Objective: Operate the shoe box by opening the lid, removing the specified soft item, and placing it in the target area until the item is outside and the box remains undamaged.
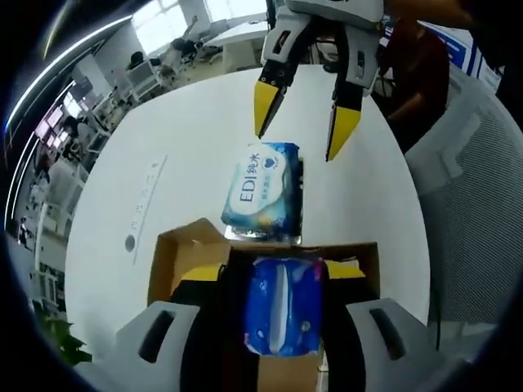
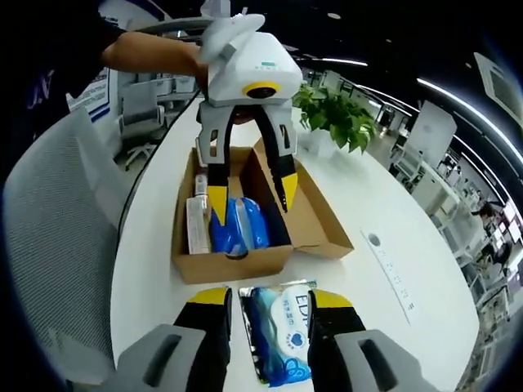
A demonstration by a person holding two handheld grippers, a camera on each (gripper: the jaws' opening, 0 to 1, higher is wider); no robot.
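An open cardboard shoe box [image 2: 233, 263] [image 1: 181, 249] stands on the white table with its lid folded out to one side. In it stands a blue soft pack [image 2: 237, 224] [image 1: 283, 306]. My left gripper [image 1: 276, 272] [image 2: 252, 198] reaches into the box, open, one jaw on each side of that pack. A light-blue wet-wipes pack [image 1: 261, 186] [image 2: 282, 331] lies flat on the table just outside the box. Over it my right gripper [image 2: 270, 297] [image 1: 301, 124] hovers open, tips clear of the pack.
A white flat pack [image 2: 196, 224] lies along one box wall. A socket strip [image 2: 392, 273] [image 1: 143, 204] is set into the table. A grey mesh chair [image 2: 57, 245] [image 1: 474, 204] stands at the table edge; a potted plant [image 2: 339, 114] stands beyond the box.
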